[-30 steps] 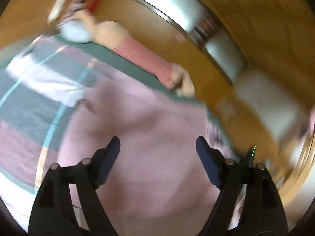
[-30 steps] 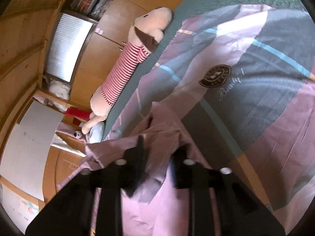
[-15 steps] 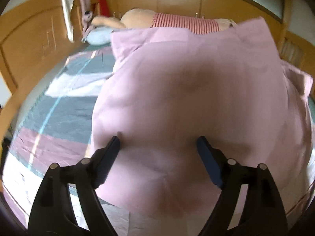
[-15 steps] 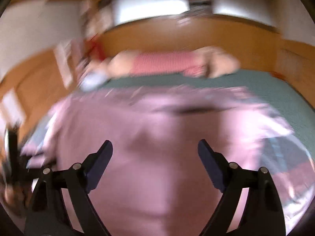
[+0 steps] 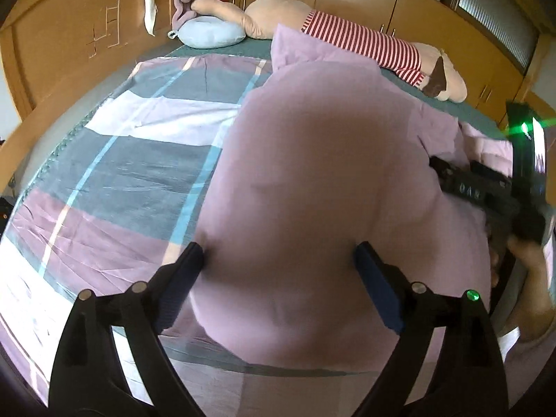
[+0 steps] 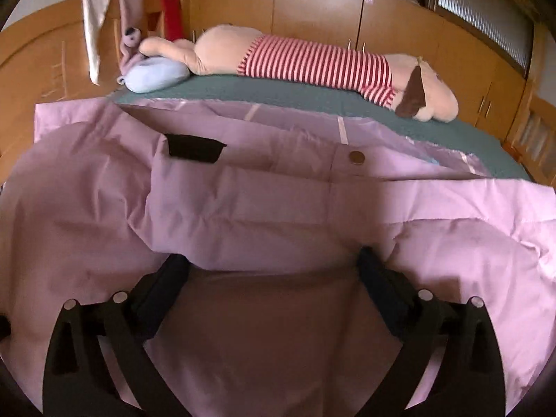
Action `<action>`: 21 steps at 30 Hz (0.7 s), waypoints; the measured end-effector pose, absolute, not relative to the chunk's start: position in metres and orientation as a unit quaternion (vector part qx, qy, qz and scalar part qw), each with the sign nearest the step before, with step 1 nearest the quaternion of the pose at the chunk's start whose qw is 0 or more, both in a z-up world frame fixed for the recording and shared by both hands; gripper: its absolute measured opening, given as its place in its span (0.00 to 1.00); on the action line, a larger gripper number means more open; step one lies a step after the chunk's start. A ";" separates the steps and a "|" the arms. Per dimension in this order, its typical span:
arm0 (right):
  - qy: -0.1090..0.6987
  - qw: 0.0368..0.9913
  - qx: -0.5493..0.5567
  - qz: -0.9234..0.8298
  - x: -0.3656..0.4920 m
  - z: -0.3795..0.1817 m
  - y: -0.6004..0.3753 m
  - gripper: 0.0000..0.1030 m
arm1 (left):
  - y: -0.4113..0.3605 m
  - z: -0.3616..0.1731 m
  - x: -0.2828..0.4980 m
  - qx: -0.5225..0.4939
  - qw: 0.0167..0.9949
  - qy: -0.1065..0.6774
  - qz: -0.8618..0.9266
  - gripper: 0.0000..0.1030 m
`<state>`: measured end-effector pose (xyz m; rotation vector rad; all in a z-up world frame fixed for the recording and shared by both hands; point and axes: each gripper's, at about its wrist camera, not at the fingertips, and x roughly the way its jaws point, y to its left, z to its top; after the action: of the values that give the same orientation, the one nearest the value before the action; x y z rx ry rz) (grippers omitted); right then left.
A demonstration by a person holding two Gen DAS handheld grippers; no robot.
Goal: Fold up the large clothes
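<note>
A large pink padded garment lies spread over the bed, showing a black label and a snap button. My right gripper has its jaws opening wide. A fold of the garment drapes over its fingertips, and no pad presses on it. My left gripper is opening too, pointing down at the garment's puffed bulk, which swells up between its fingers. In the left wrist view a hand holds the right tool's black body at the garment's right side.
The bed carries a plaid quilt cover over a green sheet. A long plush dog in a red-striped shirt and a blue cushion lie along the far edge. A wooden headboard and cupboards stand behind.
My right gripper swung across the bed, rolled level and opened, letting go of the pink cloth it pinched. My left gripper tipped downward and widened. The garment now lies spread out.
</note>
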<state>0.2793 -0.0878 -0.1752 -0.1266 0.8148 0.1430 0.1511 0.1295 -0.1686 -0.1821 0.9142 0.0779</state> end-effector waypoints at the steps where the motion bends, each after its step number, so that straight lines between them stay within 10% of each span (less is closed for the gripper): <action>1: 0.394 0.914 -0.064 0.067 0.274 -0.170 -0.086 0.97 | 0.131 -0.173 0.152 -0.090 0.887 0.450 0.040 0.89; 9: 0.268 0.956 -0.047 0.110 0.195 -0.111 -0.058 0.66 | 0.142 -0.191 0.153 -0.124 0.860 0.492 0.050 0.96; 21: 0.434 0.879 -0.032 0.196 0.299 -0.174 0.014 0.61 | 0.147 -0.192 0.150 -0.150 0.849 0.505 0.044 0.97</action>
<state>0.2990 0.0136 -0.1737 -0.0672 0.9049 0.4079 0.1500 0.1474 -0.1924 -0.3160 1.0632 0.0936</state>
